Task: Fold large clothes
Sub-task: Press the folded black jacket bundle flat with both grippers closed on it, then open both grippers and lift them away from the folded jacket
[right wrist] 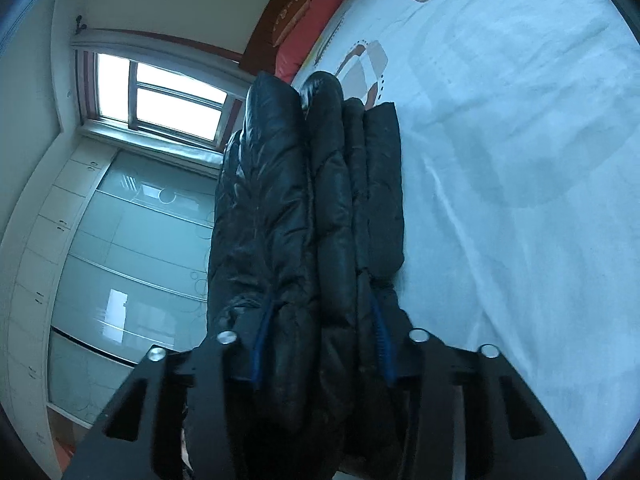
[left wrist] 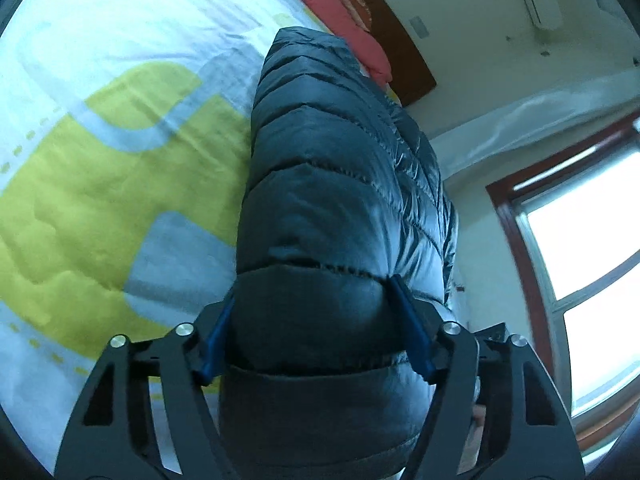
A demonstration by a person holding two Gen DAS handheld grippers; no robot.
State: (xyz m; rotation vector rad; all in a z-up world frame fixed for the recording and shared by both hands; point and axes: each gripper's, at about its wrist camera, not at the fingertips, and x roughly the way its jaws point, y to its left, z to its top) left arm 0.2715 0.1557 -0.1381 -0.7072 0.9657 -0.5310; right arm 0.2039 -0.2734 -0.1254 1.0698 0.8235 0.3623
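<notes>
A dark quilted down jacket [left wrist: 332,168] fills the middle of the left wrist view, stretching away over the bed. My left gripper [left wrist: 312,300] is shut on a thick fold of it, blue pads pressing each side. In the right wrist view the jacket [right wrist: 304,208] shows as several stacked puffy layers, and my right gripper [right wrist: 322,312] is shut on them, with blue pads sunk into the fabric. The jacket's far end reaches toward the pillows. Its underside is hidden.
The bed sheet [left wrist: 100,128] is white with yellow and grey shapes, and also shows in the right wrist view [right wrist: 520,160]. Red pillows [left wrist: 340,12] and a brown headboard [left wrist: 404,56] lie at the far end. A window [right wrist: 160,96] and glass wardrobe doors [right wrist: 132,248] stand beside the bed.
</notes>
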